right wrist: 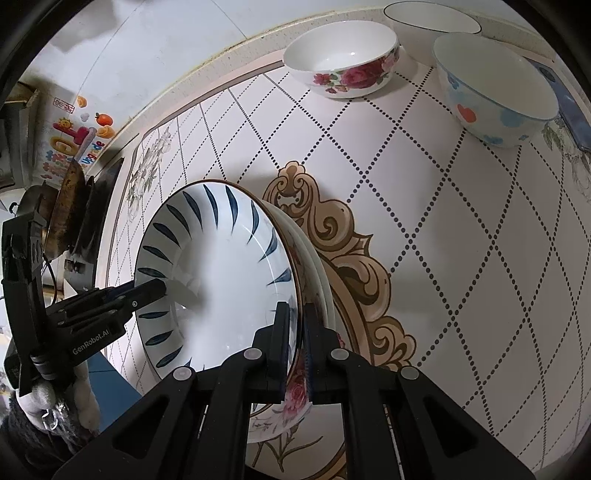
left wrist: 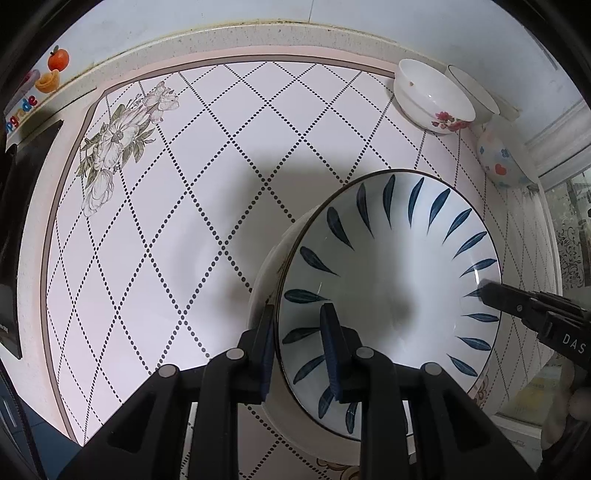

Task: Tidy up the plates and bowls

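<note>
A stack of plates, topped by a white plate with blue leaf strokes point(left wrist: 391, 280), is held tilted over the tiled counter; it also shows in the right wrist view point(right wrist: 225, 266). My left gripper point(left wrist: 301, 334) is shut on the stack's left rim. My right gripper point(right wrist: 298, 332) is shut on the opposite rim, over a rose-patterned plate point(right wrist: 295, 395) beneath. The right gripper's fingertip point(left wrist: 491, 291) shows in the left view, the left gripper's fingertip point(right wrist: 151, 290) in the right view.
Three bowls stand at the counter's back: a rose bowl point(right wrist: 343, 62), a heart-and-flower bowl point(right wrist: 495, 92) and a plain white bowl point(right wrist: 428, 22). A wall with stickers point(right wrist: 77, 133) runs behind; a wok and stove point(right wrist: 70, 210) are at the left.
</note>
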